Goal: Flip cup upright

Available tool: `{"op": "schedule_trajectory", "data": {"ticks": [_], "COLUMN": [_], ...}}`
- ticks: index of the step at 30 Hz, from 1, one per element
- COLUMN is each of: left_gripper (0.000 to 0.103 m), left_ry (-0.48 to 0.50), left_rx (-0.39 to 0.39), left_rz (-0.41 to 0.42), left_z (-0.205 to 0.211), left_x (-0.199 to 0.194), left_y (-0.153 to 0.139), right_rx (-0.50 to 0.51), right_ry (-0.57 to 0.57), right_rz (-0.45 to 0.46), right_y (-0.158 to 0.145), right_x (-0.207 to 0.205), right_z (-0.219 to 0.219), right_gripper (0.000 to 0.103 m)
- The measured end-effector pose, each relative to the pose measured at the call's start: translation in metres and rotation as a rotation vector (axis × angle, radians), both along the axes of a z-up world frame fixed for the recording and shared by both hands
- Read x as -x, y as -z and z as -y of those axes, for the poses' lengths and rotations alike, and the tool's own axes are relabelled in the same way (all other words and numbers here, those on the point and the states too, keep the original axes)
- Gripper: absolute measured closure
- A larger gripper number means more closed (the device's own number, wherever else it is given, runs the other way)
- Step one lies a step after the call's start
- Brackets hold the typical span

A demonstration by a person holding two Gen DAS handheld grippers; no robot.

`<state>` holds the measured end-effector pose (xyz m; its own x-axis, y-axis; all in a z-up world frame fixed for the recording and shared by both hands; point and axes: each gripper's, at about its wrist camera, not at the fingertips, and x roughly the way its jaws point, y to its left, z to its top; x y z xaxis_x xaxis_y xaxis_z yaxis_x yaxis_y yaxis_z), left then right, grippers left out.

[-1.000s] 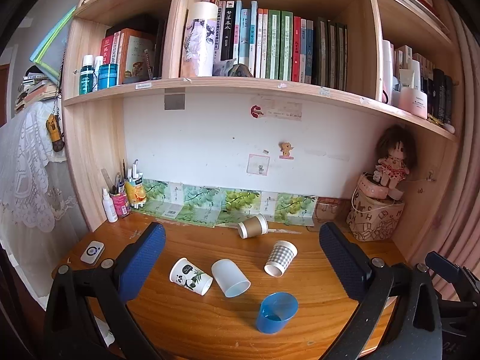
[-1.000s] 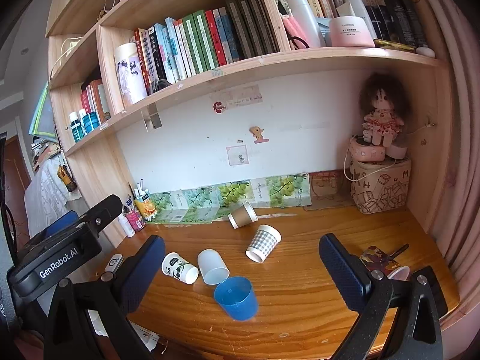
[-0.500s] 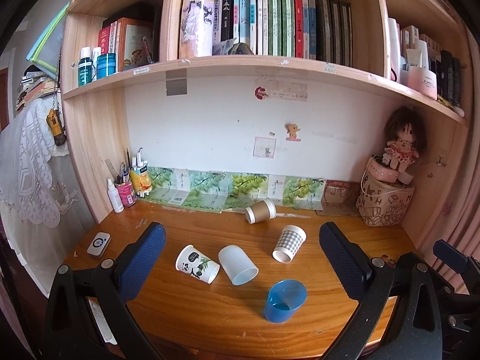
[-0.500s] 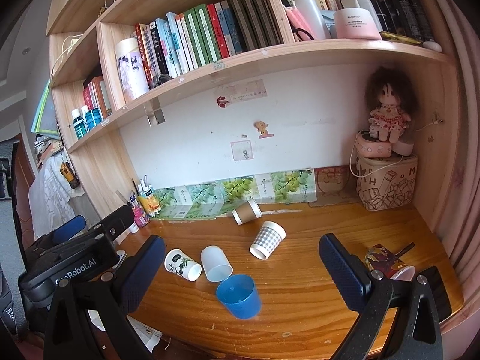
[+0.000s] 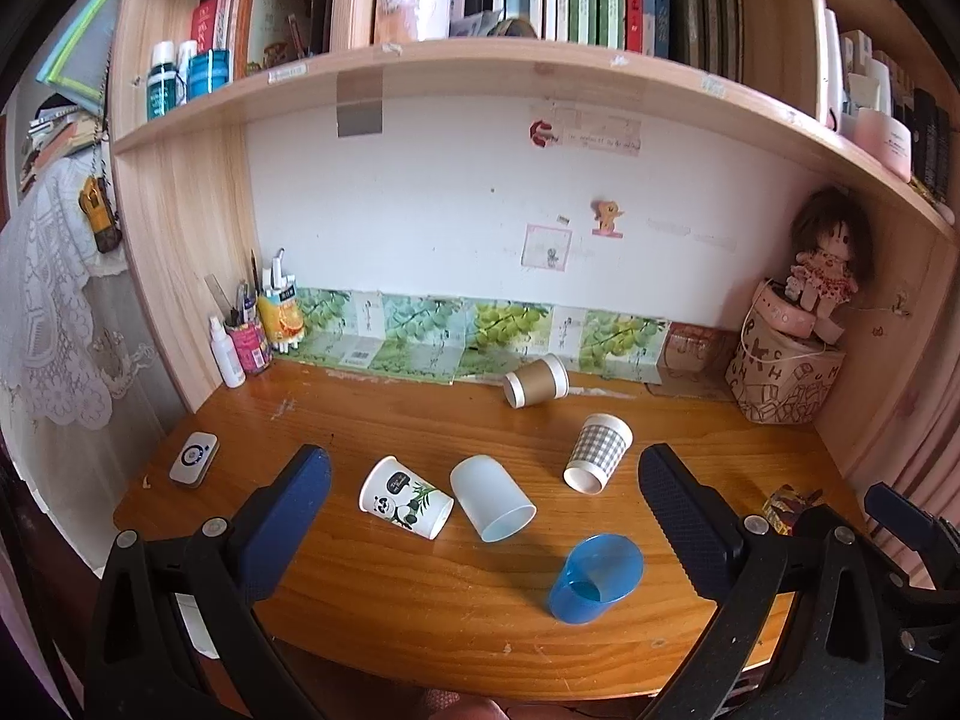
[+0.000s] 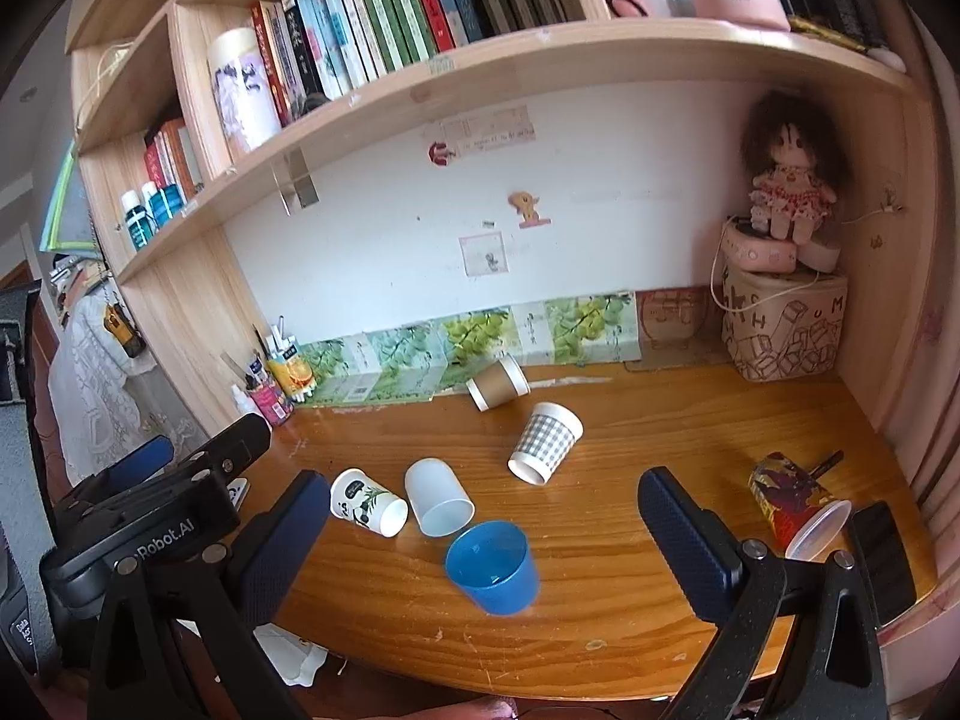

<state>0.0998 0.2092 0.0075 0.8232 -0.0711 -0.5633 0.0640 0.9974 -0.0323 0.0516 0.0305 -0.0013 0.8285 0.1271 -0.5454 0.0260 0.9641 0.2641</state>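
Blue plastic tumbler [image 6: 493,567] lower centre of wooden bench [image 6: 660,438], on its side | light, stiff, slick: pinch rim wall | left tool [image 5: 483,516], right tool [image 6: 480,531] both spread wide, empty

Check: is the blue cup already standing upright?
No. The blue cup lies tipped on the desk, its open mouth facing the camera.

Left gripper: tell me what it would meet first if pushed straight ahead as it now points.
Probably the translucent white cup lying on its side on the desk, roughly centered between the open left gripper fingers. Depth is unclear, so this is a judgement.
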Motion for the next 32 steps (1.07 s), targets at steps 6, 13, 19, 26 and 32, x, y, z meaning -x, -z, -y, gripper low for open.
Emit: {"op": "schedule_trajectory", "data": {"ticks": [6,13,19,26,32], "left_gripper": [0.001,0.001,0.001,0.001,0.001], "left_ry": [0.033,0.084,0.124,0.192,0.255], "left_rx": [0.007,-0.011,-0.022,-0.009,-0.002], "left_rz": [-0.057,-0.09,-0.116,-0.158,-0.192], "left_z": [-0.013,-0.032,-0.05,-0.06,-0.06], "left_x": [-0.035,-0.079,-0.107,-0.127,-0.135], "left_y": [0.007,0.006,0.006,0.008,0.014], "right_rx": [-0.006,-0.034,-0.058,-0.055,-0.058], "right_ry": [0.031,0.072,0.112,0.172,0.233], "right_rz": [-0.067,-0.115,-0.152,-0.203,-0.254], "right_y": [0.006,0.009,0.011,0.012,0.017], "right_x": [-0.028,-0.068,-0.093,-0.104,-0.101], "right_z": [-0.014,-0.037,-0.055,-0.073,-0.079], "right_gripper": [0.0,0.0,0.0,0.0,0.0]}}
